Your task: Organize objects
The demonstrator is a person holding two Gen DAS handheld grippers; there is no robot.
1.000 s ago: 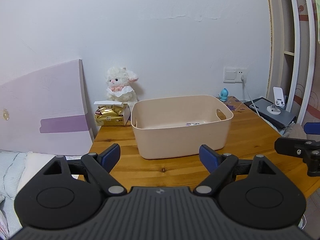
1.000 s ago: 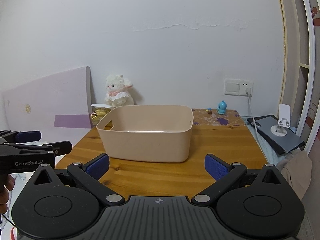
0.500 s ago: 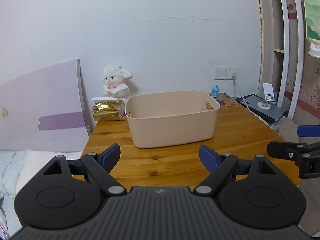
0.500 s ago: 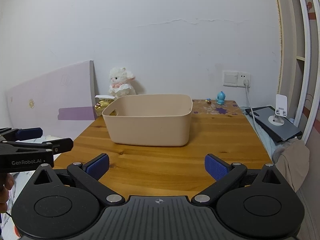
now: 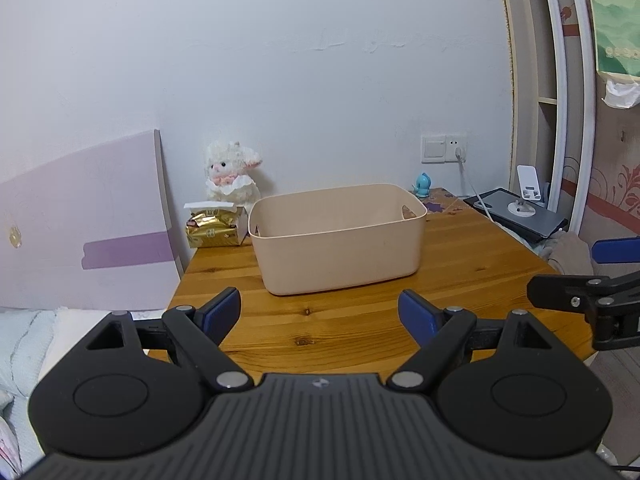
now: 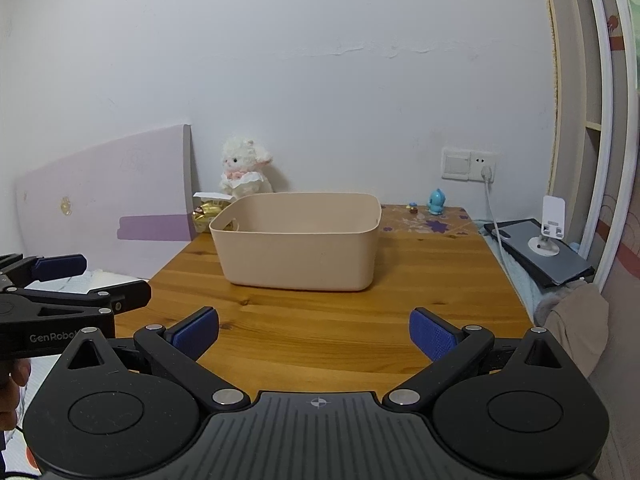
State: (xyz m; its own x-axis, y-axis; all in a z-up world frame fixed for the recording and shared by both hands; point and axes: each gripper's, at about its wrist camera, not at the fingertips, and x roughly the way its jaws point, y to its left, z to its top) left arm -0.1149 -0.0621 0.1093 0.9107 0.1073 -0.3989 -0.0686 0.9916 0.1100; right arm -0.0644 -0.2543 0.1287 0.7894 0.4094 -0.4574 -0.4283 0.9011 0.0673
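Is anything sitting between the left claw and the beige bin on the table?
Nothing visible. Only bare wooden table lies between the open left claw and the beige bin. The plush lamb and gold packet sit behind it.

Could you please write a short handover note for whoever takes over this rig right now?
Left gripper: jaws open, empty, hovering over the near edge of the wooden table.
Right gripper: jaws open, empty, alongside it.
Beige plastic bin: mid-table; its contents cannot be seen from here.
Outside the bin at the back: white plush lamb, gold-wrapped tissue box, small blue figurine.
Done: nothing can be confirmed.
Left: probably moving the loose items into the bin.
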